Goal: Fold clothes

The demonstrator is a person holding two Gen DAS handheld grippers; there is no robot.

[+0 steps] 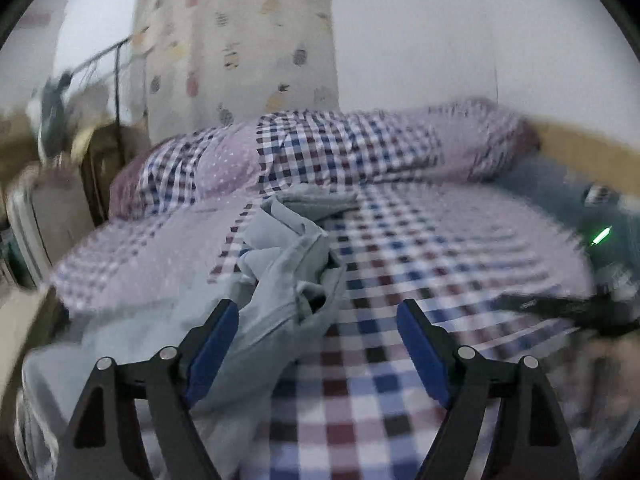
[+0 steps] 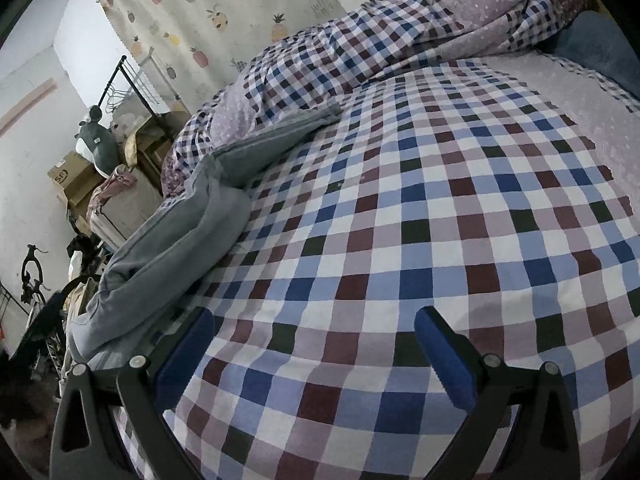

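Checked bedspread point(image 2: 420, 220) bears crumpled grey garment point(image 1: 280, 272) — rumpled duvet point(image 2: 340, 60) behind — both grippers' fingers point(image 1: 216, 340) released.

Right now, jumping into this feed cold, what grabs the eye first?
The checked bedsheet fills both views, loud in blue, maroon and white. A crumpled grey garment lies unfolded along the bed's left side, just ahead of the open left gripper. The right gripper is open too, over bare sheet, with a rumpled duvet heaped behind.

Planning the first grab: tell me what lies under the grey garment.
The grey garment lies crumpled on the checked sheet, which shows all around it. Anything beneath its folds is covered. Both claws are open and hold nothing.
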